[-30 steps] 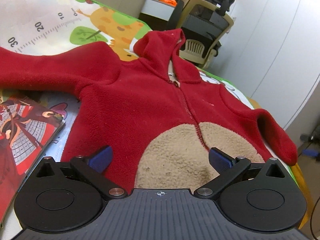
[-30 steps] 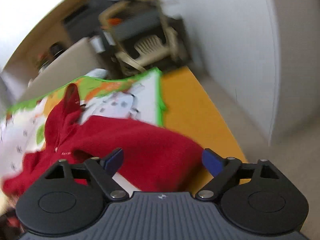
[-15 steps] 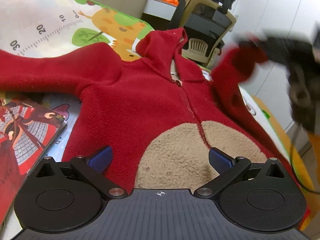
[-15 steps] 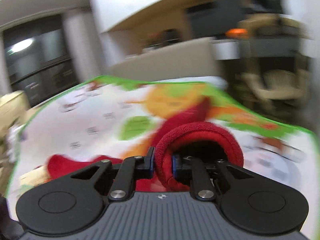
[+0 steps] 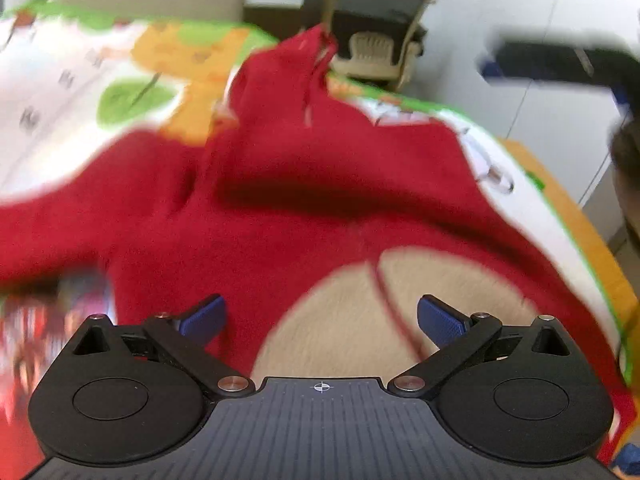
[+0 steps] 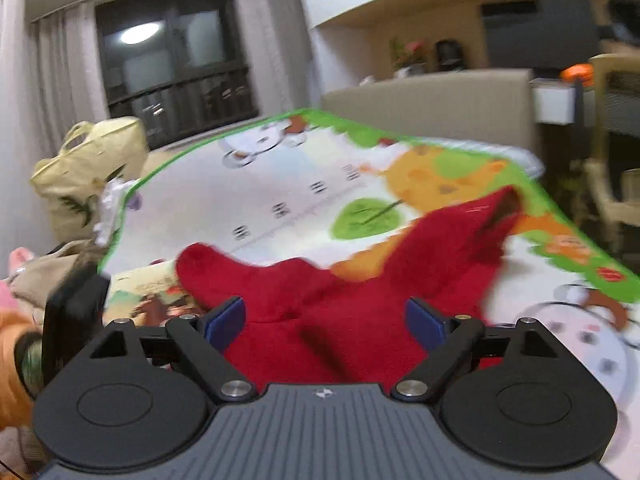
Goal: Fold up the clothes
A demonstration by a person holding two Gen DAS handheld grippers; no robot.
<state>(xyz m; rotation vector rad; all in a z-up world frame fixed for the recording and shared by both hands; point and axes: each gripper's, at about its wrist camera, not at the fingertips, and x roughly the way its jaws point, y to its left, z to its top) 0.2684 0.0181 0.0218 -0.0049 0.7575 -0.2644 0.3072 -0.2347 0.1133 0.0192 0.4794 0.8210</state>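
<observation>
Red fleece hoodie (image 5: pixel 304 208): one sleeve lies folded across chest; left gripper (image 5: pixel 320 316) and right gripper (image 6: pixel 324 316) both released, empty; judged next: grasp outstretched sleeve (image 6: pixel 224 272), fold inward

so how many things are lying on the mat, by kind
hoodies: 1
books: 1
total: 2, both on the mat

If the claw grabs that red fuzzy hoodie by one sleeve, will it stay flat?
Probably not. The red hoodie looks like soft fleece, so it would likely droop and bunch. One sleeve already lies folded across the chest. It seems light and not slippery.
</observation>
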